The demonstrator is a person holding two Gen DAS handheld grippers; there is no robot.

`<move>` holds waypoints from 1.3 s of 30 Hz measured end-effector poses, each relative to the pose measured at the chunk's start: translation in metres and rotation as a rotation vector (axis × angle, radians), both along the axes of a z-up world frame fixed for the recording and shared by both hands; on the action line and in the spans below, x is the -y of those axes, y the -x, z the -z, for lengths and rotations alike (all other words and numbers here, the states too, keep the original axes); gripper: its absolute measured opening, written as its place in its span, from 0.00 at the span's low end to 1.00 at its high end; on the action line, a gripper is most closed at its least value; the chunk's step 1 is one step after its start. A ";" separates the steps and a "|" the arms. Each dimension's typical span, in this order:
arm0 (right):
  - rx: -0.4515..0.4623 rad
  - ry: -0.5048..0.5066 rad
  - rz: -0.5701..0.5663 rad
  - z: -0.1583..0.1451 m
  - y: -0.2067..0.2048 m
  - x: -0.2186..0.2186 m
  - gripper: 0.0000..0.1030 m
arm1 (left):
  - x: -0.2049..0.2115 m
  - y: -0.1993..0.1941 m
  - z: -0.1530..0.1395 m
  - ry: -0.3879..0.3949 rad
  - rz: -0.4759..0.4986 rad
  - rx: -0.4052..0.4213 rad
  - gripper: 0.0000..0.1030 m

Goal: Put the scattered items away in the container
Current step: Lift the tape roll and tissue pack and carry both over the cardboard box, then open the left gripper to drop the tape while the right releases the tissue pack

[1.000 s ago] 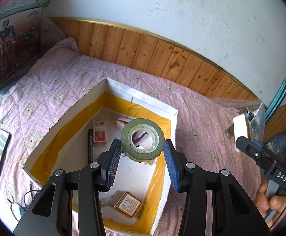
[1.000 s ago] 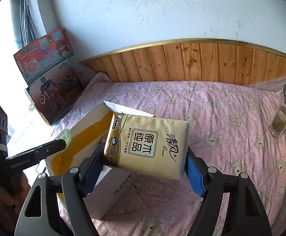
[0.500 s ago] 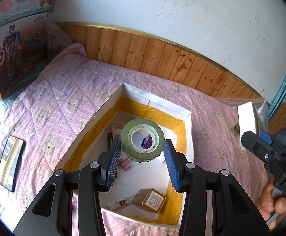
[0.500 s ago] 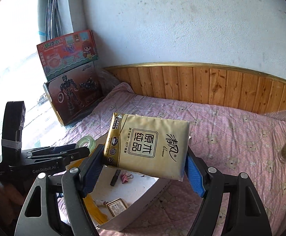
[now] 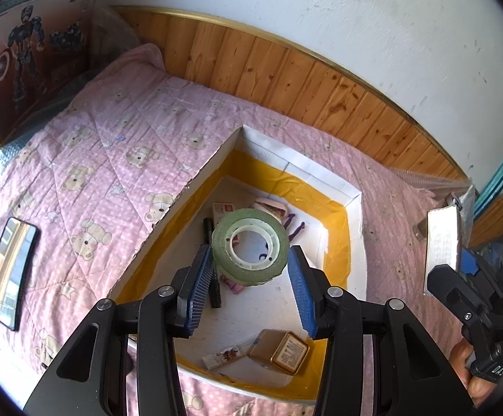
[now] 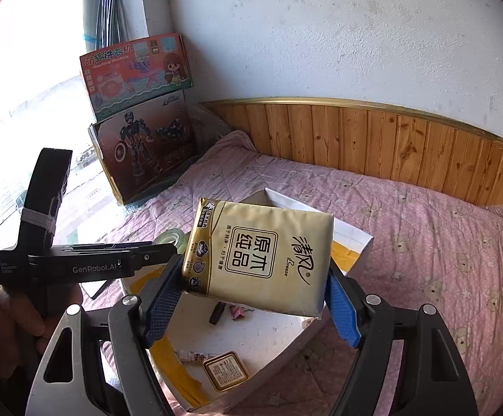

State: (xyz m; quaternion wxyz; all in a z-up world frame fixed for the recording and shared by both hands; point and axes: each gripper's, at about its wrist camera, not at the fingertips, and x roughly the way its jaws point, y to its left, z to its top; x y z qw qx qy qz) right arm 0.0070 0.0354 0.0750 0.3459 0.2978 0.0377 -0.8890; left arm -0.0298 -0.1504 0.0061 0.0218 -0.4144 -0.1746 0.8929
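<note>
The tape roll [image 5: 250, 245] is pinched in the left tool [image 5: 251, 277] above the open box [image 5: 353, 204] on the bed [image 5: 113, 145]; the tissue pack [image 6: 258, 256] is clamped in the right tool [image 6: 251, 298] over the same box. Both should be lowered clear of the rim before release. Contents beneath roll and pack are partly hidden.
</note>
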 end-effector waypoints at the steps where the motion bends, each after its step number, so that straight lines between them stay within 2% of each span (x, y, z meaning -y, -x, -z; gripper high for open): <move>1: 0.002 -0.003 -0.004 0.001 0.001 0.002 0.74 | 0.000 0.001 0.001 0.000 0.003 0.004 0.45; 16: 0.056 -0.080 -0.084 0.035 0.006 0.036 0.74 | 0.003 0.004 0.022 0.047 0.031 0.078 0.45; 32: 0.110 -0.186 -0.096 0.070 0.022 0.056 0.75 | -0.004 0.009 0.038 0.199 0.049 0.142 0.45; 36: 0.113 -0.200 -0.086 0.076 0.026 0.058 0.75 | -0.004 0.010 0.041 0.202 0.036 0.153 0.46; 39: 0.113 -0.200 -0.087 0.079 0.029 0.058 0.76 | 0.004 0.011 0.043 0.146 0.005 0.167 0.46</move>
